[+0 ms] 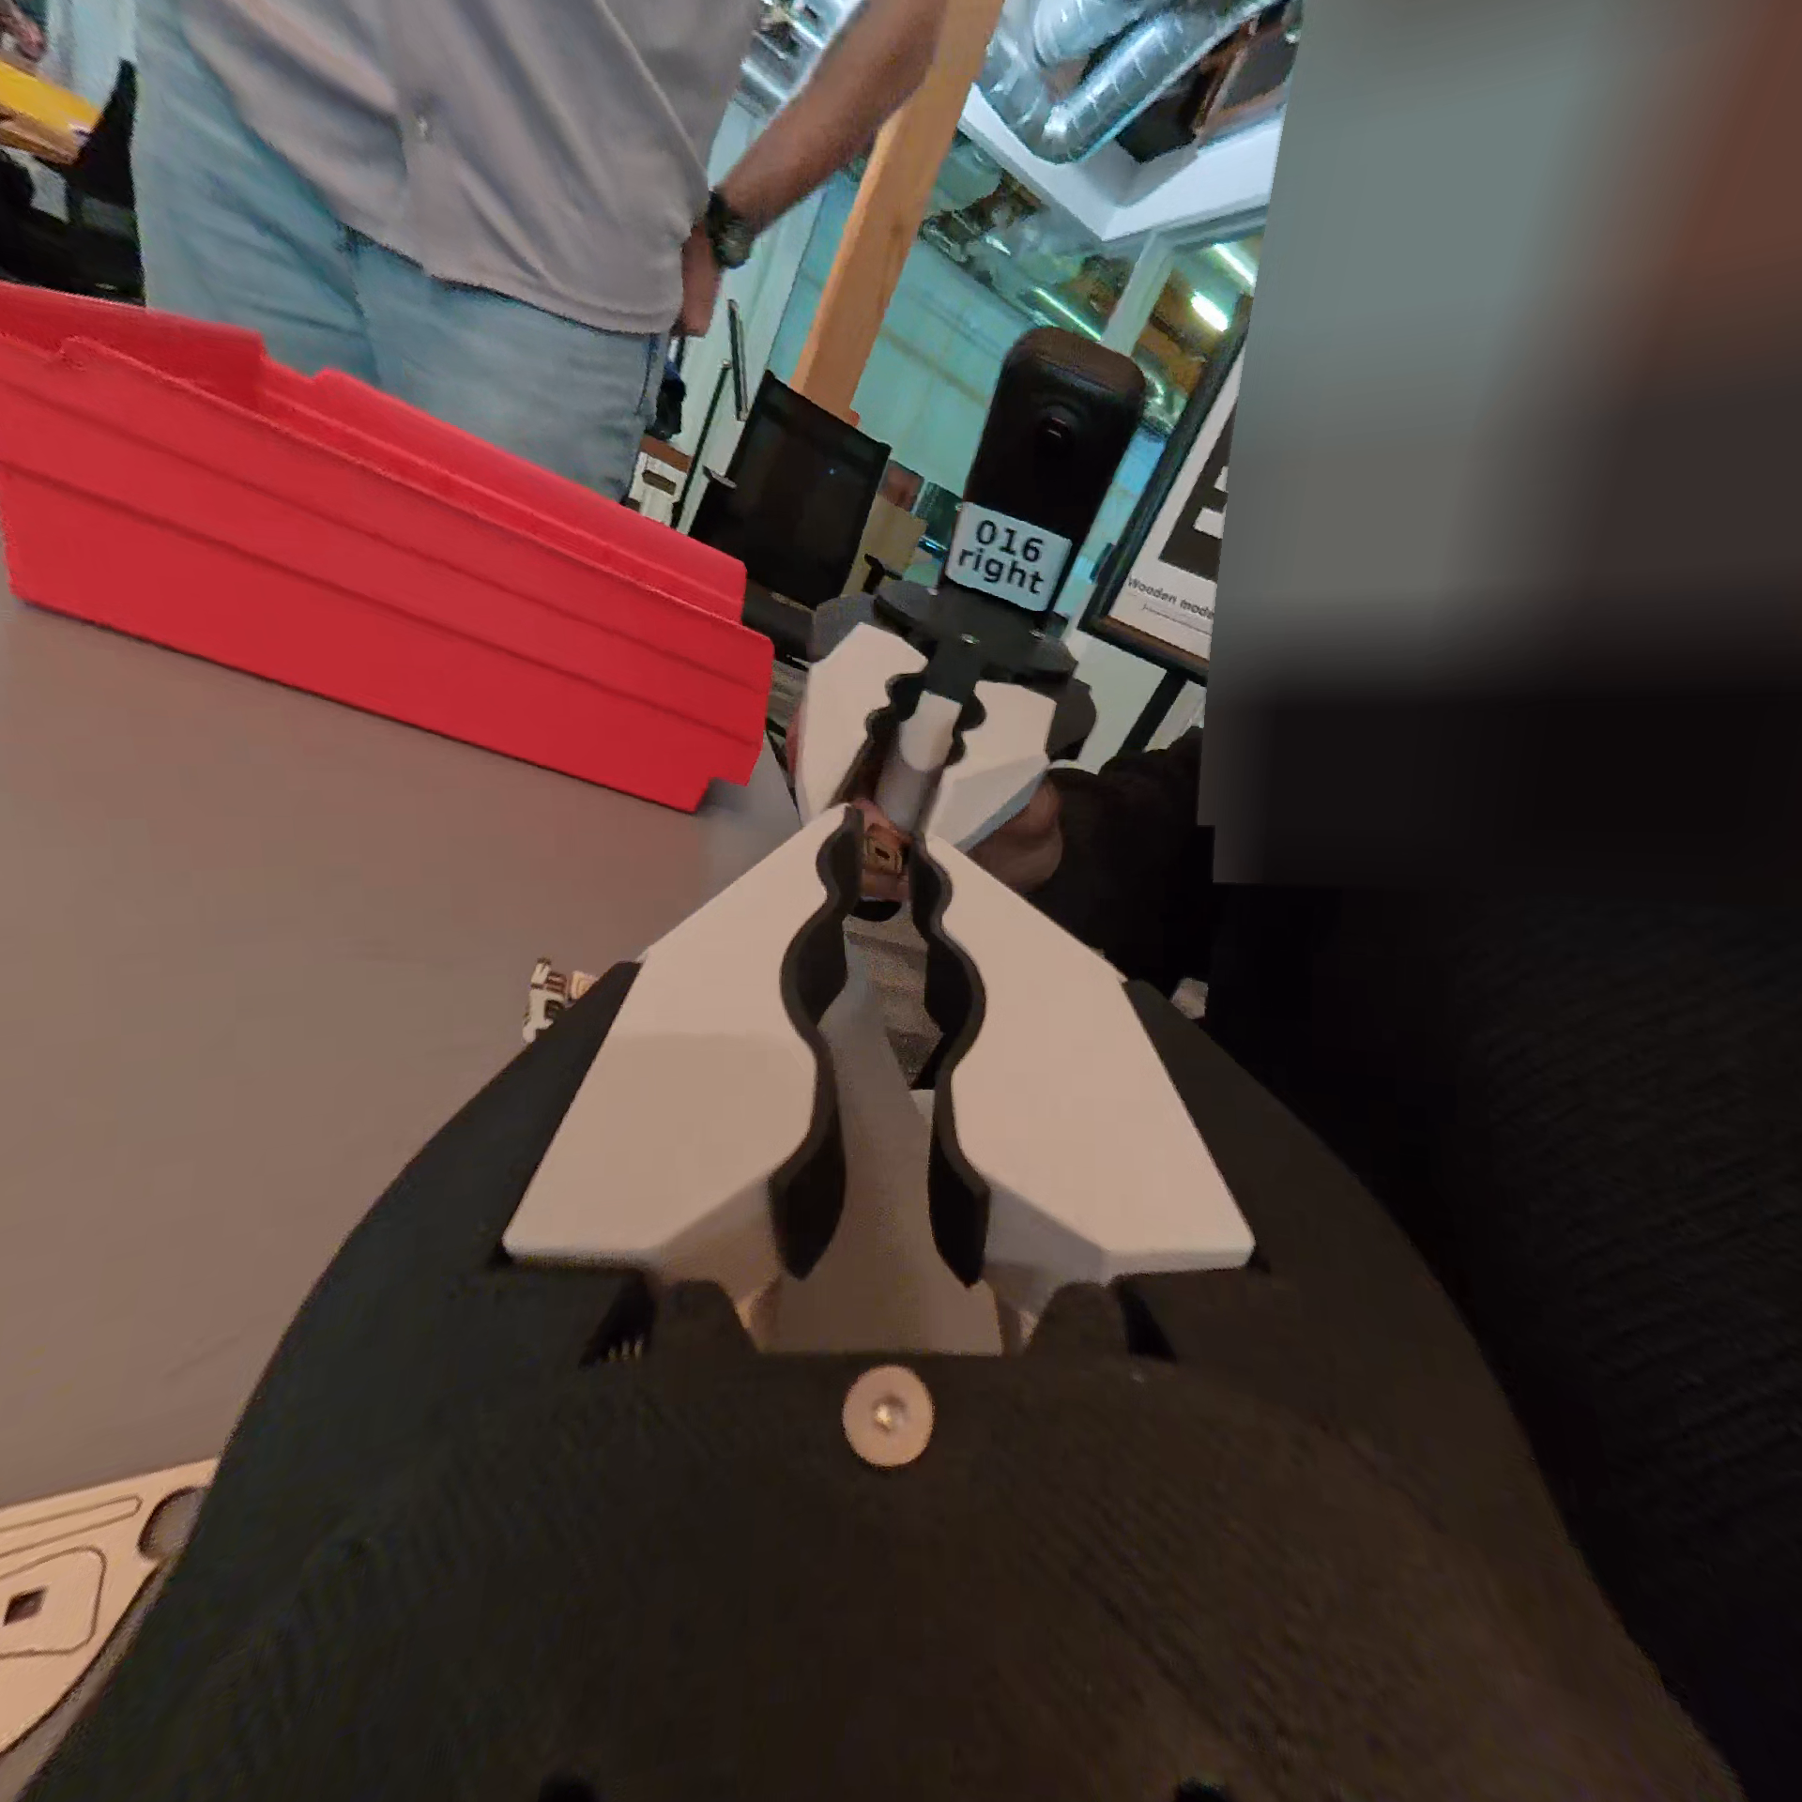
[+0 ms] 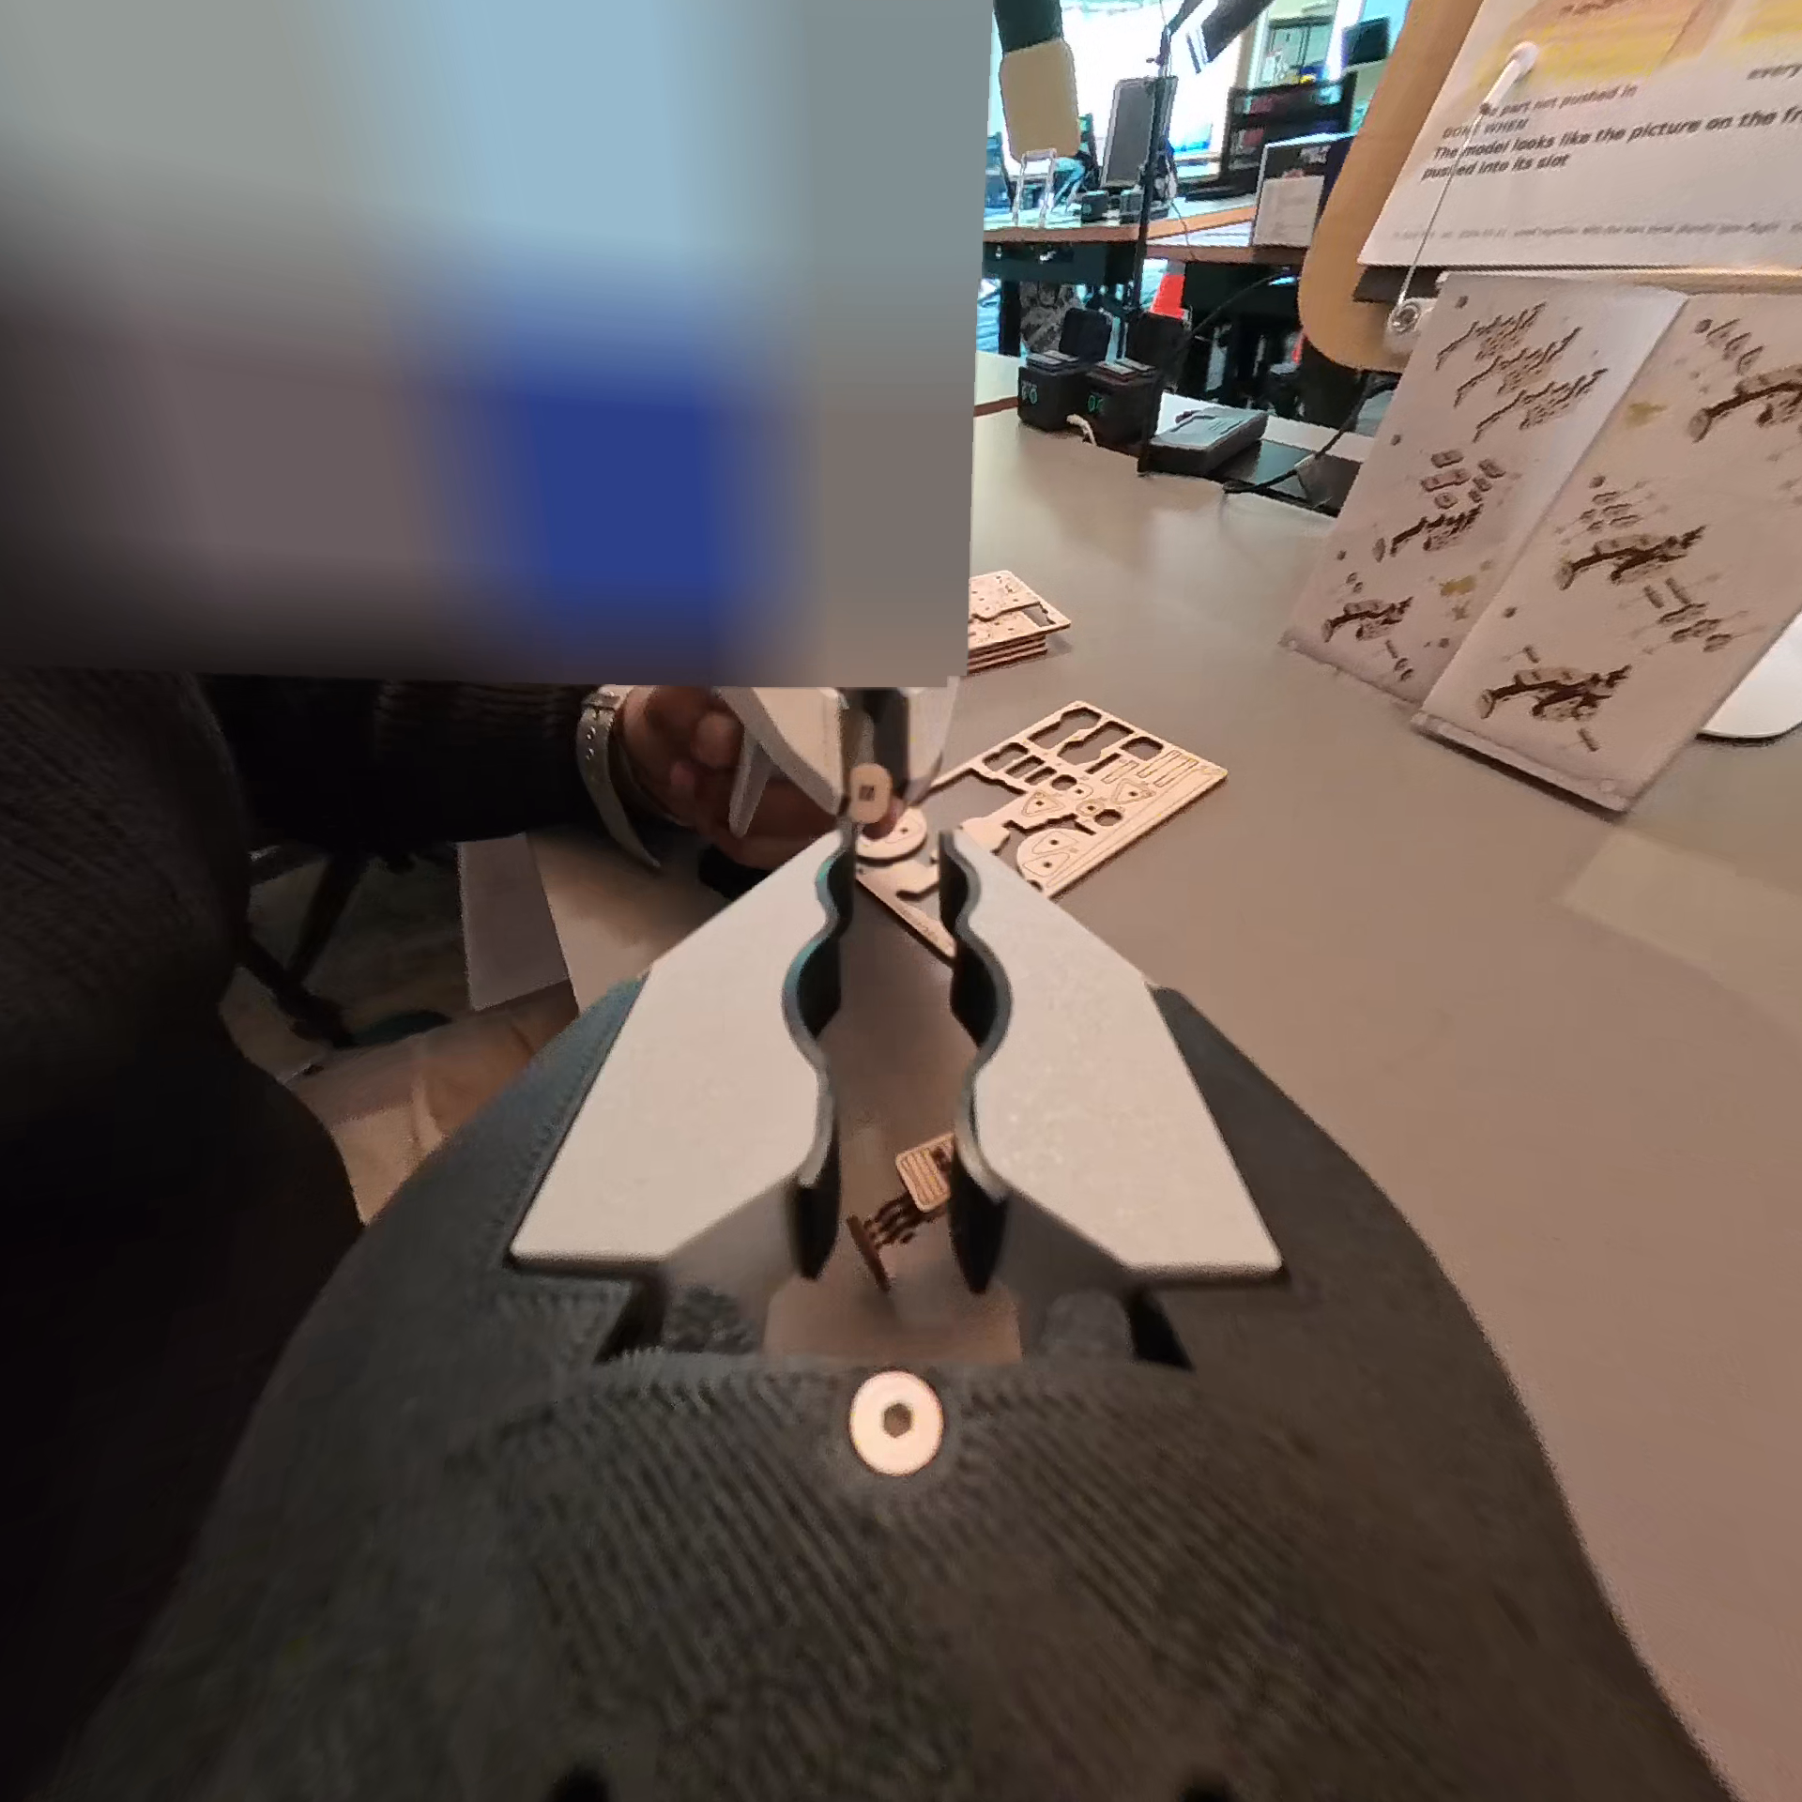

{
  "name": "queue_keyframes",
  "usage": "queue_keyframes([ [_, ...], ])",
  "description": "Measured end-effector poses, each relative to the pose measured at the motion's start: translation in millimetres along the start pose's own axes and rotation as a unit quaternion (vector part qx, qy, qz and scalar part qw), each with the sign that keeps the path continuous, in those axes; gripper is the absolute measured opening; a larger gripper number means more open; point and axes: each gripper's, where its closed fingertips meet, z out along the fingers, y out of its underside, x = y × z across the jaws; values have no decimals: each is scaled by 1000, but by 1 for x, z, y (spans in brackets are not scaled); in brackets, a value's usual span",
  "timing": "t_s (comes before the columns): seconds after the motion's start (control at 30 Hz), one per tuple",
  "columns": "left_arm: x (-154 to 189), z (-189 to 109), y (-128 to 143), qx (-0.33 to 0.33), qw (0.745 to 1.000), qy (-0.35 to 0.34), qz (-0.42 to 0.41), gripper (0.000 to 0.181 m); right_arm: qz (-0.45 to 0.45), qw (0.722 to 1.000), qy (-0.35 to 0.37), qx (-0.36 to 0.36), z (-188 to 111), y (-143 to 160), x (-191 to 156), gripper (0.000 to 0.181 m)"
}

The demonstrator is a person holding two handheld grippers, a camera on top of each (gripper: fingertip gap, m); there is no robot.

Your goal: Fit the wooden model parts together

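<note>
Your left hand-held gripper [image 1: 882, 858] is nearly closed at the tips, pinching a small wooden part [image 1: 882, 860]. Your right hand-held gripper [image 2: 892, 843] is spread partway; its left fingertip [image 2: 837, 863] sits against a small rounded wooden piece [image 2: 868, 786], and I cannot tell whether it grips anything. The two point at each other, tips nearly meeting above the grey surface [image 2: 1316, 975]. Your left hand [image 2: 702, 751] wraps the far gripper, with a watch strap at the wrist. A flat wooden model part [image 2: 902, 882] lies between the right fingers. A punched-out wooden sheet [image 2: 1102, 795] lies flat just beyond. A red bin [image 1: 371, 566] sits to the left.
</note>
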Motion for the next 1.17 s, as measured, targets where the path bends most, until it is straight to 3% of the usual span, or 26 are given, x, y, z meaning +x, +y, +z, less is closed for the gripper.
queue_keyframes([
  [0.03,2,1,0,0,1000,4,4,7,6,1000,-4,3,0,-1,-1,13],
  [0.2,0,-2,-3,3,996,-39,81,7,160,980,-101,63,-6,-13,-10,10],
  [0.27,0,-2,-3,1,993,-53,106,7,196,972,-109,71,-8,-13,-5,12],
  [0.5,9,3,1,-8,990,-45,130,8,204,971,-112,46,-2,-6,-9,11],
  [0.73,21,3,-1,4,994,-8,112,8,266,941,-194,79,-6,-15,-21,2],
  [1.17,33,4,-5,21,996,31,85,8,329,902,-262,98,-6,-21,-30,2],
])
